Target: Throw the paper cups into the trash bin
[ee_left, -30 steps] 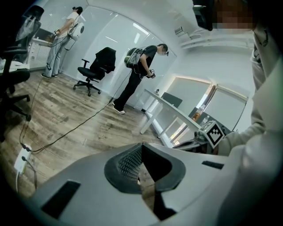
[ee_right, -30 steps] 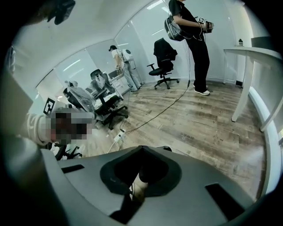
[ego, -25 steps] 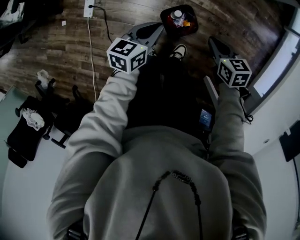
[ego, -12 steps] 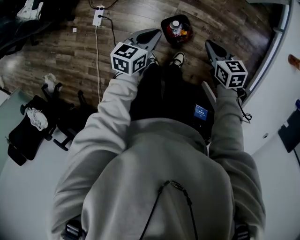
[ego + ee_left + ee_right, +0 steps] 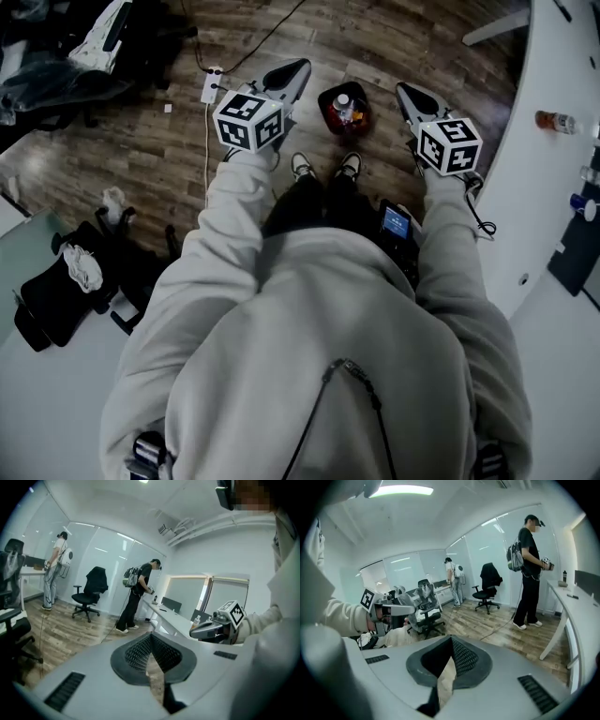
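Note:
The trash bin [image 5: 345, 111] is a small dark bin on the wooden floor just beyond the person's shoes; a bottle and some orange scraps lie in it. No paper cup shows in any view. My left gripper [image 5: 300, 67] is held up left of the bin, jaws shut with nothing between them. My right gripper [image 5: 401, 89] hangs right of the bin, also shut and empty. In the left gripper view the pads [image 5: 159, 653] meet at the tips [image 5: 149, 635]. The right gripper view shows the same closed pads [image 5: 461, 658] meeting at their tips [image 5: 451, 639].
A white desk [image 5: 553, 216] curves along the right with a bottle [image 5: 555, 120] on it. A power strip and cable [image 5: 210, 86] lie on the floor at left, near dark bags [image 5: 56, 272]. Other people [image 5: 138, 595] [image 5: 529, 569] and an office chair [image 5: 89, 592] stand farther off.
Both grippers have risen. The bin, which showed beyond the jaw tips, now appears between the two grippers, and more of the floor and desk has come into the head view.

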Action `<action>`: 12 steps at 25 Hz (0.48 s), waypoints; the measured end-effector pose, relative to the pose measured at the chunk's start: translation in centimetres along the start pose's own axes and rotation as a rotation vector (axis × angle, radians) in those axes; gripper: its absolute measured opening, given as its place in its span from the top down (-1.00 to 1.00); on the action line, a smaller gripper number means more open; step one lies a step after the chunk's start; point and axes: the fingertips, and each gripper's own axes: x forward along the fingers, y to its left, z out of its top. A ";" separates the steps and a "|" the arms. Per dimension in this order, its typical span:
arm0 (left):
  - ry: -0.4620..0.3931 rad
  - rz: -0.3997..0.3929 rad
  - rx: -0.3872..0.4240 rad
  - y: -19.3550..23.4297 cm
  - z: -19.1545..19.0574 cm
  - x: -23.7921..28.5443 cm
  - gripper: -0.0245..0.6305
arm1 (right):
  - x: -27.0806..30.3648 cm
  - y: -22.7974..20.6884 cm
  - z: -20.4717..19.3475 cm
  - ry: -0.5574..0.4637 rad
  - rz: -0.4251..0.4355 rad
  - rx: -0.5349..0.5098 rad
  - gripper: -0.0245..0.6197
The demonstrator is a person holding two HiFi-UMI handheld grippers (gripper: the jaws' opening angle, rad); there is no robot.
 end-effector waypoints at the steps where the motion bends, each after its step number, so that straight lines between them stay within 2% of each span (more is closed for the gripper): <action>1: -0.027 -0.003 0.026 0.0 2.1 0.2 0.92 | -0.5 -0.2 2.4 -0.033 -0.005 -0.025 0.87; 6: -0.139 -0.020 0.125 -1.9 11.3 -0.6 0.92 | -3.7 0.9 12.9 -0.172 -0.007 -0.127 0.87; 12: -0.239 -0.057 0.243 -5.4 19.0 -0.6 0.92 | -7.5 2.0 21.3 -0.300 -0.017 -0.240 0.87</action>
